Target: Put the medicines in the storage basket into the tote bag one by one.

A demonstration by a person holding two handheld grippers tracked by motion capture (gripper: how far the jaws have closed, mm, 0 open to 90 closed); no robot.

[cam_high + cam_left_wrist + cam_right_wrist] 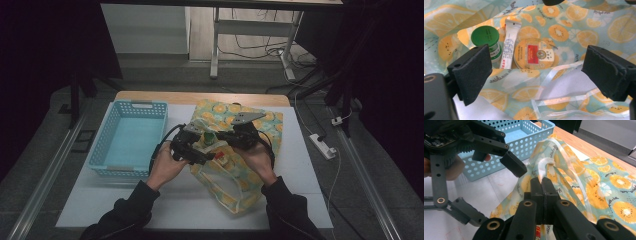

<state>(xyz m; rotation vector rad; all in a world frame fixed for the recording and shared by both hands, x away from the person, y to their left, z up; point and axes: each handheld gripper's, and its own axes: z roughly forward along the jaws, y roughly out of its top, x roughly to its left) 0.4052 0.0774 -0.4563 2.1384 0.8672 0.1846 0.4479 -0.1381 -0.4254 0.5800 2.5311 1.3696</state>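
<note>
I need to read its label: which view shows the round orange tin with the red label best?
The left gripper view: the round orange tin with the red label lies face-up inside the open fruit-print bag. In the high view it is a tiny speck; the right gripper view shows a red sliver.

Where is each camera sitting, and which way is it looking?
High view: above the person's side, looking forward and down at the table, blue basket and fruit-print bag; forearms and both hands show.
Left gripper view: rides the left gripper, looking between its open jaws into the bag at a green-lidded jar.
Right gripper view: rides the right gripper, shut on the bag's handle.
All share the bag.
</note>
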